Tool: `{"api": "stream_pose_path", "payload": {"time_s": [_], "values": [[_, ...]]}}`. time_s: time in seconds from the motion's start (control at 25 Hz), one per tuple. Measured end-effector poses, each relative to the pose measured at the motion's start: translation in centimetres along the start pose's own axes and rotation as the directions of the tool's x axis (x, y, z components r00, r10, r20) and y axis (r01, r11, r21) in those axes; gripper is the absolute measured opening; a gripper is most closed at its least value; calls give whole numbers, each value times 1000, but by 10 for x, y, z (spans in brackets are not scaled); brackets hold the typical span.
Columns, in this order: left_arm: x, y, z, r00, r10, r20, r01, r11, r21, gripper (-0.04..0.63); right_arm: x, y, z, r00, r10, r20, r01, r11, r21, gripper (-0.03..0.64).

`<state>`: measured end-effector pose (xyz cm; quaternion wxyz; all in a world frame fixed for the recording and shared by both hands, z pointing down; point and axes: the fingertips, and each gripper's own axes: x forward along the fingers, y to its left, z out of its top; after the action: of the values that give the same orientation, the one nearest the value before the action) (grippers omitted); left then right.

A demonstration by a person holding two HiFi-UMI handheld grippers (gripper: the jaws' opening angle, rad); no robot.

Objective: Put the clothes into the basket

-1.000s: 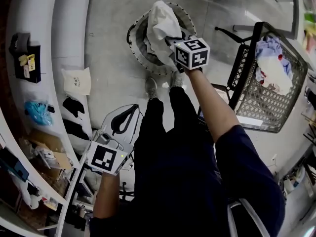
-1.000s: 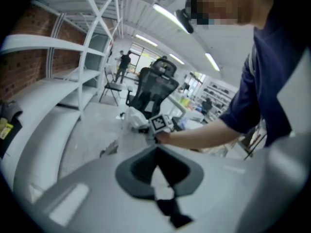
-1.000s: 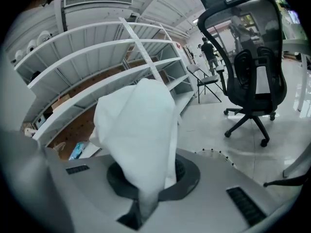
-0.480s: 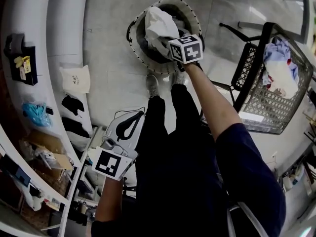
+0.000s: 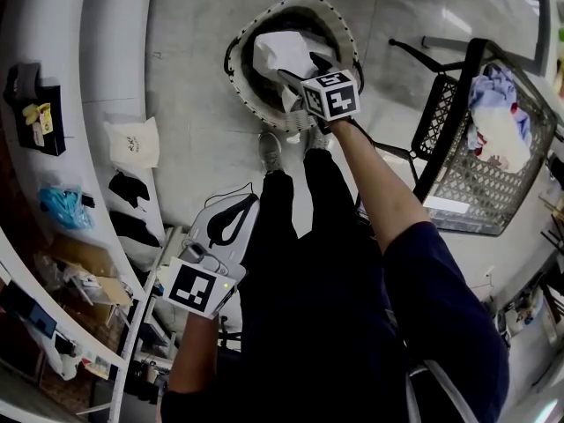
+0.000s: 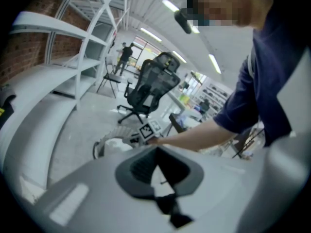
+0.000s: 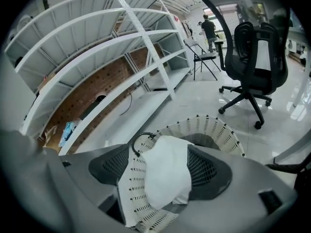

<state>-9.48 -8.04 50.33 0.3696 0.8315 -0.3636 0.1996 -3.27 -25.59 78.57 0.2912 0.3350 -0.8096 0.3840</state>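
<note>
A round white basket point(image 5: 242, 82) stands on the floor ahead of the person's feet. A white garment point(image 5: 284, 53) lies inside it. My right gripper point(image 5: 306, 70) hangs just over the near rim. Its jaws have just been opening and now stand wide. In the right gripper view the garment point(image 7: 167, 176) lies below and between the open right gripper point(image 7: 163, 168), free of the pads, inside the basket point(image 7: 214, 127). My left gripper point(image 5: 238, 203) is held low at the person's left side, shut with nothing in it. In the left gripper view the left gripper point(image 6: 156, 148) has its tips together.
A black wire cart point(image 5: 476, 183) at the right holds more clothes point(image 5: 498, 117). Curved white shelves point(image 5: 115, 60) run along the left with a white bag point(image 5: 132, 144) and a blue bundle point(image 5: 66, 205). An office chair point(image 7: 257, 57) stands beyond the basket.
The right gripper came down toward the basket and its jaws opened. The white garment, held up above the rim before, now lies inside the basket. The left gripper barely moved.
</note>
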Motion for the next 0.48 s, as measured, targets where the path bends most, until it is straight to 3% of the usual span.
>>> {"api": "stream_pose_path", "payload": {"time_s": [0.48], "values": [[-7, -13, 21, 999, -32, 28, 30, 997, 67, 5, -32, 4, 24, 999, 2, 49, -3, 1000, 23, 337]]}}
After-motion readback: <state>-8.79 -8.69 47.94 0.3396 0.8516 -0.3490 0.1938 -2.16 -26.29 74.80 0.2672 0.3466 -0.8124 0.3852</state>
